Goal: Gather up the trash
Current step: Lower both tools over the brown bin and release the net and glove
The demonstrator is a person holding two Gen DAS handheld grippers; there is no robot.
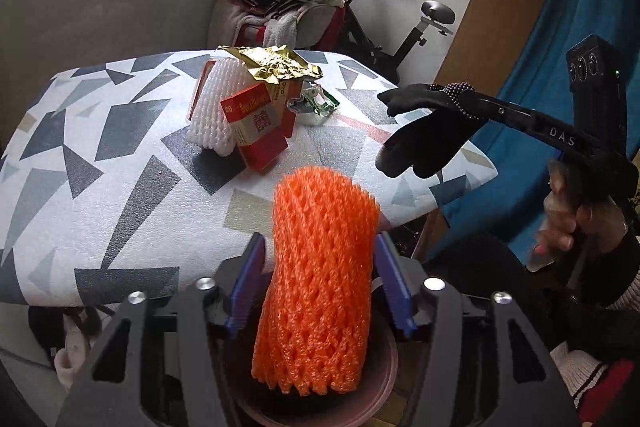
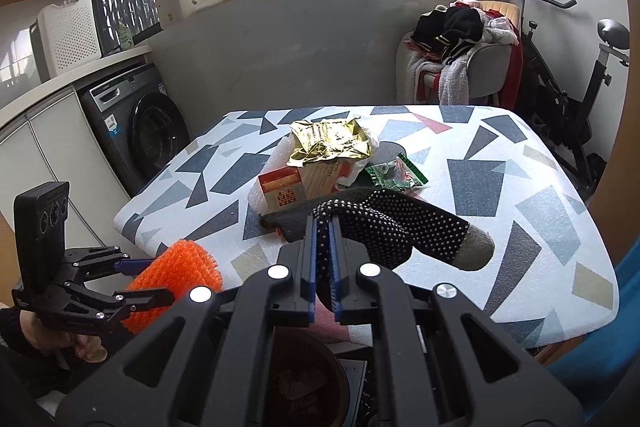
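1. My left gripper [image 1: 320, 267] has its blue-padded jaws pinching an orange foam fruit net [image 1: 320, 283], which stands upright between them, just off the near edge of the table [image 1: 100, 187].
2. Below the net, in the left wrist view, I can see the rim of a dark round bin [image 1: 384, 387].
3. My right gripper [image 2: 324, 239] has its jaws pressed nearly together on a black dotted glove [image 2: 392, 223]; the glove drapes over the fingertips, its grey-tipped fingers hanging to the right.
4. The glove is held above the table's near edge, not resting on the patterned cover.
5. Still on the table, toward the middle, sits a pile: a white foam net [image 1: 212, 107], a red cigarette box [image 1: 256, 125], a crumpled gold foil wrapper [image 1: 276, 65] on top, and a green wrapper [image 1: 320, 101] just beside them.
6. The two grippers are near each other, left one lower.
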